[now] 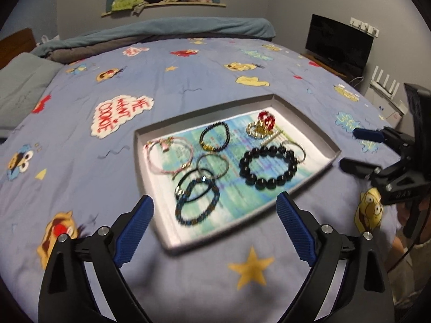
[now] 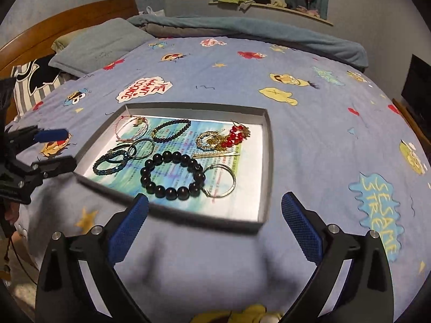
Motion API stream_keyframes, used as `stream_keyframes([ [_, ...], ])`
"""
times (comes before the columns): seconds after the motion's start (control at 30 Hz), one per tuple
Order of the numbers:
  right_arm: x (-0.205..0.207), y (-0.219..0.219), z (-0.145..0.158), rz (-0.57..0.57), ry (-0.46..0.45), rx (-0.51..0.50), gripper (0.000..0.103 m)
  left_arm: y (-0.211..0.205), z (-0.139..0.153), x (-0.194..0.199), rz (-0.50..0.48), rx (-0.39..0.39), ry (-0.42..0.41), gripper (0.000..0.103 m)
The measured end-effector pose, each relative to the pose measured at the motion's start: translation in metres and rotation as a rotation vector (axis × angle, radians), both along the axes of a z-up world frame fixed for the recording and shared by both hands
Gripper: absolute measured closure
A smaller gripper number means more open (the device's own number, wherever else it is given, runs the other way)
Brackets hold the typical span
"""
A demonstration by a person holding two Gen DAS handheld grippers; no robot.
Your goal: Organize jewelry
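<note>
A shallow grey tray (image 1: 150,177) (image 2: 265,167) lies on the bed with jewelry in it. It holds a black bead bracelet (image 1: 269,167) (image 2: 172,175), a pink cord bracelet (image 1: 169,156) (image 2: 132,129), a dark braided bracelet (image 1: 215,136) (image 2: 171,130), a blue sparkly bangle (image 1: 198,204) (image 2: 110,163), thin hoops (image 1: 212,165) (image 2: 221,180) and red-and-gold earrings (image 1: 262,126) (image 2: 223,138). My left gripper (image 1: 215,212) is open and empty, just short of the tray's near edge. My right gripper (image 2: 215,210) is open and empty, at the tray's near side.
The bed has a blue cartoon-print cover (image 1: 80,161) (image 2: 323,107). Pillows (image 2: 97,45) and a folded blanket (image 1: 188,27) lie at the head. A monitor (image 1: 339,44) stands on a side table. Each gripper shows in the other's view (image 1: 377,150) (image 2: 45,150).
</note>
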State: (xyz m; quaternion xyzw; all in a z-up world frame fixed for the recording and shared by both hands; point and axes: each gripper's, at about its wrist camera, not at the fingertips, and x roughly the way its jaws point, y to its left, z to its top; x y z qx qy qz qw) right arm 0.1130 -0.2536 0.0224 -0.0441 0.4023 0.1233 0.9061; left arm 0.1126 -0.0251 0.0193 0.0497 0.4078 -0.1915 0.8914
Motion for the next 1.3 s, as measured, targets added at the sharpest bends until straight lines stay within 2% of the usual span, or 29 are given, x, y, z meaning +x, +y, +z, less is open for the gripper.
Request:
stream_keyframes([
  [0.27,-0.016,-0.002,0.016,-0.088,0.02,0.05,0.006,0.001,0.0,-0.011,0.177,0.026,0.093,0.007],
  [0.47,-0.022,0.009,0.021,-0.135,0.034,-0.001,0.006,-0.003,0.006,-0.019,0.245,0.056,0.063,0.007],
  [0.63,-0.027,0.013,0.023,-0.139,0.02,-0.006,0.006,-0.008,0.011,-0.024,0.242,0.03,0.049,0.007],
  [1.3,-0.035,0.016,0.025,-0.133,0.009,-0.016,0.006,-0.011,0.015,-0.036,0.252,0.06,0.008,0.007],
])
